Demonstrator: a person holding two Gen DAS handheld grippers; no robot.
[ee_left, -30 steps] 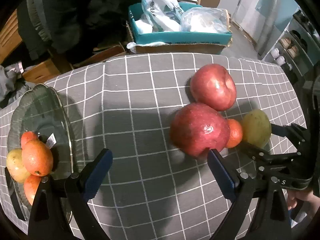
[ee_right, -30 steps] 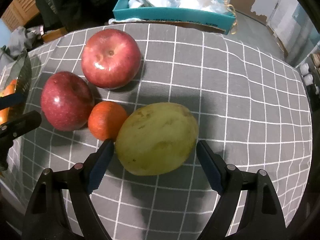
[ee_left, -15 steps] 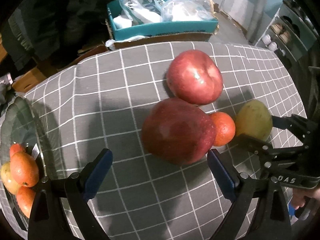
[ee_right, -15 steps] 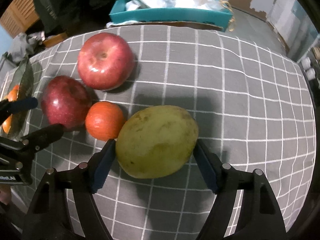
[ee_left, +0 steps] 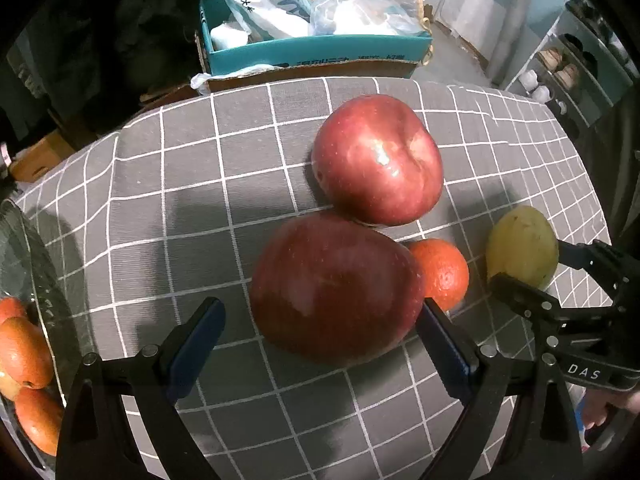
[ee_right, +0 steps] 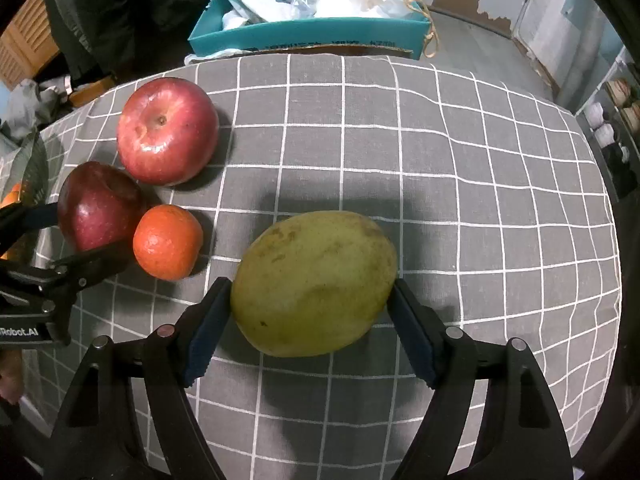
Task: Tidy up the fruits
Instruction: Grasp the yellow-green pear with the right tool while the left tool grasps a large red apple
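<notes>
1. The right gripper (ee_right: 310,324) has its fingers (ee_right: 208,326) on either side of the mango (ee_right: 314,282), and the blue pads look to be touching its skin at both ends. The jaws are easing open a little at this moment, so the hold may be light; I cannot be sure how firmly they press.

2. The left gripper (ee_left: 320,346) stands wide open around the dark apple (ee_left: 334,286). Its right finger sits against the apple at about 4 o'clock, while its left finger is well clear at about 8 o'clock, so nothing is held yet.

3. Around the dark apple, the orange (ee_left: 442,272) touches it at 3 o'clock and the second apple (ee_left: 378,160) rests against it at 1 o'clock. All four fruits lie on the checked cloth over the bench (ee_left: 180,184).

4. The glass dish (ee_left: 44,304), at 9 o'clock in the left view, already holds several small oranges.

5. The step in hand looks like a double pick-up: mango right, apple left.

6. Next, the left fingers need to close evenly without nudging the orange, the right grip must firm up, and then both lift and carry toward the dish.
</notes>
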